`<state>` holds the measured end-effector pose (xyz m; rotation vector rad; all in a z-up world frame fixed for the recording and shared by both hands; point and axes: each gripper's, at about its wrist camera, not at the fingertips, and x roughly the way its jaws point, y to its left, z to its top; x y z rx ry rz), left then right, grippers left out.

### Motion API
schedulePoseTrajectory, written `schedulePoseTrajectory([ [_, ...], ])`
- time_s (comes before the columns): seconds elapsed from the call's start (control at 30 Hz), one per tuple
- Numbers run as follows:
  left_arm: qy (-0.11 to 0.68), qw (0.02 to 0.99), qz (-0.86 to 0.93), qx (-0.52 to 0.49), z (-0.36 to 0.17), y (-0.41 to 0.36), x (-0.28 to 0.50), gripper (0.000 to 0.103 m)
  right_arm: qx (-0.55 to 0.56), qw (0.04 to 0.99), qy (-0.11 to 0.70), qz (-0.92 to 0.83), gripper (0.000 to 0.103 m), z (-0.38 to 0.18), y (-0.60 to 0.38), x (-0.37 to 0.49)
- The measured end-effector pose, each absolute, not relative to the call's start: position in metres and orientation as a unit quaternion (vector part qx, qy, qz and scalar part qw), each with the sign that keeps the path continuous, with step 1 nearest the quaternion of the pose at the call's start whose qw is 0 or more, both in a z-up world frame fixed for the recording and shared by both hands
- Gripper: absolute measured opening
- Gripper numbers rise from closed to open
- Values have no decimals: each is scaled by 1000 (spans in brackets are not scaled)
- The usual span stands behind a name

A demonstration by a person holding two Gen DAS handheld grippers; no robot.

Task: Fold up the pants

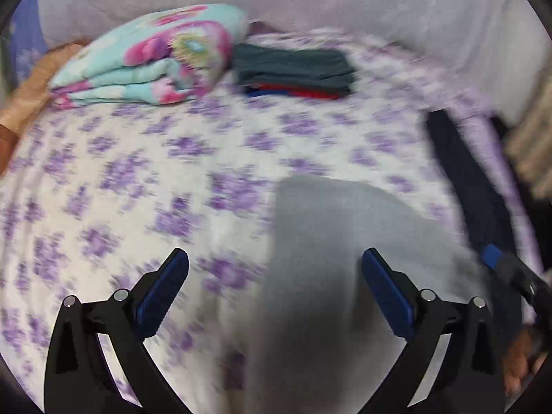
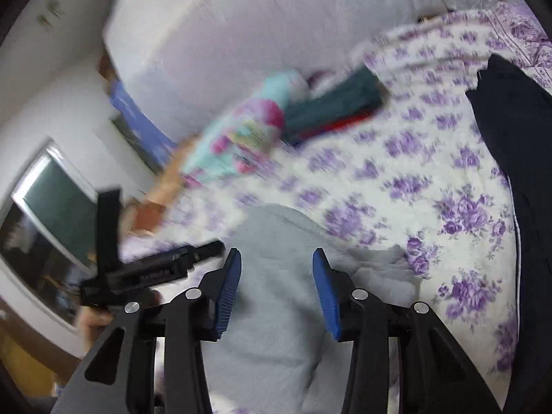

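Grey pants (image 1: 331, 241) lie on the purple-flowered bedsheet (image 1: 138, 172), blurred by motion. My left gripper (image 1: 274, 269) is open and empty, hovering over the pants' left edge; the right finger is above the grey cloth, the left above the sheet. In the right wrist view the grey pants (image 2: 276, 310) lie bunched under my right gripper (image 2: 276, 265), which is open with both fingers over the cloth. The right gripper also shows at the right edge of the left wrist view (image 1: 510, 269), and the left gripper at the left of the right wrist view (image 2: 155, 269).
A folded floral blanket (image 1: 155, 58) and a stack of folded dark green, red and blue clothes (image 1: 296, 69) lie at the far side of the bed. A dark navy garment (image 2: 517, 172) lies along the right edge. A wall and window (image 2: 51, 214) are on the left.
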<state>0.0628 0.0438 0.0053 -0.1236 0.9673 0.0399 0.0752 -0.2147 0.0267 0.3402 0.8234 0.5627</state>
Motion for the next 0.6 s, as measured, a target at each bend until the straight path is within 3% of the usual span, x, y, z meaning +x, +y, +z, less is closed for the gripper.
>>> schedulePoseTrajectory([
  [0.1, 504, 861, 69, 1, -40, 43, 98, 99, 88, 882, 413, 211, 25, -1, -209, 90],
  [0.2, 532, 844, 63, -13, -59, 50, 108, 99, 58, 886, 403, 221, 24, -14, -205, 81],
  [0.27, 523, 849, 67, -9, -46, 48, 101, 99, 50, 884, 401, 233, 30, -10, -208, 69],
  [0.3, 513, 856, 69, 5, -36, 45, 90, 98, 56, 883, 399, 241, 38, -3, -212, 60],
  [0.33, 502, 862, 67, 15, -27, 43, 80, 98, 62, 883, 394, 248, 54, 2, -214, 49],
  [0.37, 490, 870, 62, 17, -19, 42, 68, 98, 68, 885, 383, 257, 61, 8, -218, 36],
  [0.47, 458, 888, 27, 11, -7, 40, 28, 98, 60, 888, 362, 277, 65, 6, -219, 8],
  [0.57, 488, 872, 33, 19, -43, 32, 25, 99, 35, 876, 415, 243, 64, -27, -211, 7],
  [0.6, 496, 868, 33, -10, -52, 37, 26, 99, 31, 879, 412, 239, 72, -29, -212, 5],
])
